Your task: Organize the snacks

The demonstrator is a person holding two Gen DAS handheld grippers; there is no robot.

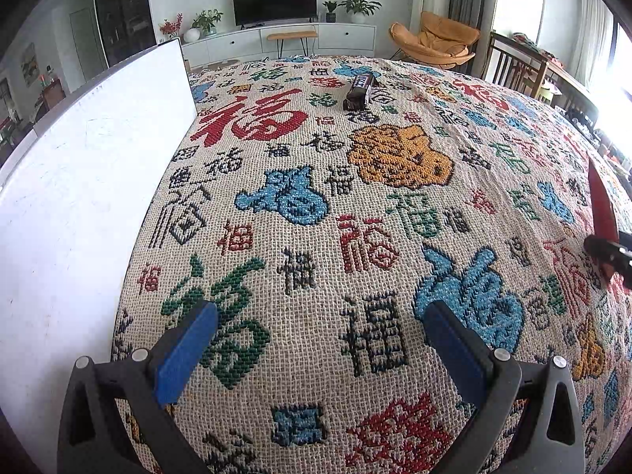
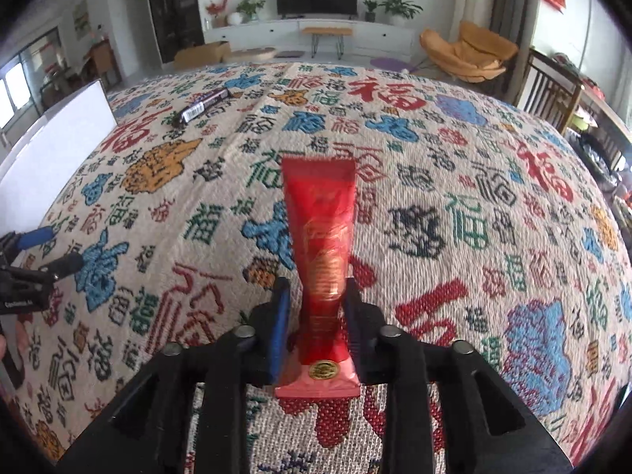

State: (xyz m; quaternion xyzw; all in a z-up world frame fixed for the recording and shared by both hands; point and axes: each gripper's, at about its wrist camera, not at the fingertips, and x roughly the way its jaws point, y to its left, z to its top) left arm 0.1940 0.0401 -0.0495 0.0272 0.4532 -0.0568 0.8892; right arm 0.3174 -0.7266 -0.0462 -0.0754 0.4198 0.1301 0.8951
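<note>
Pretty bright daylight in both views, pouring in from the window (image 1: 620, 91) on the right, which blows out to pure white. Heavy fisheye bulge, dark vignetted corners. The red snack packet (image 2: 322, 245) looks slightly motion-blurred.

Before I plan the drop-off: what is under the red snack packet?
The red snack packet, gripped by the right gripper, has only the patterned tablecloth visible around and below it. The cloth directly behind the packet is covered, so anything there cannot be seen.

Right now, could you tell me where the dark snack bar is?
The dark snack bar lies on the patterned cloth at its far side, right of the white box.
</note>
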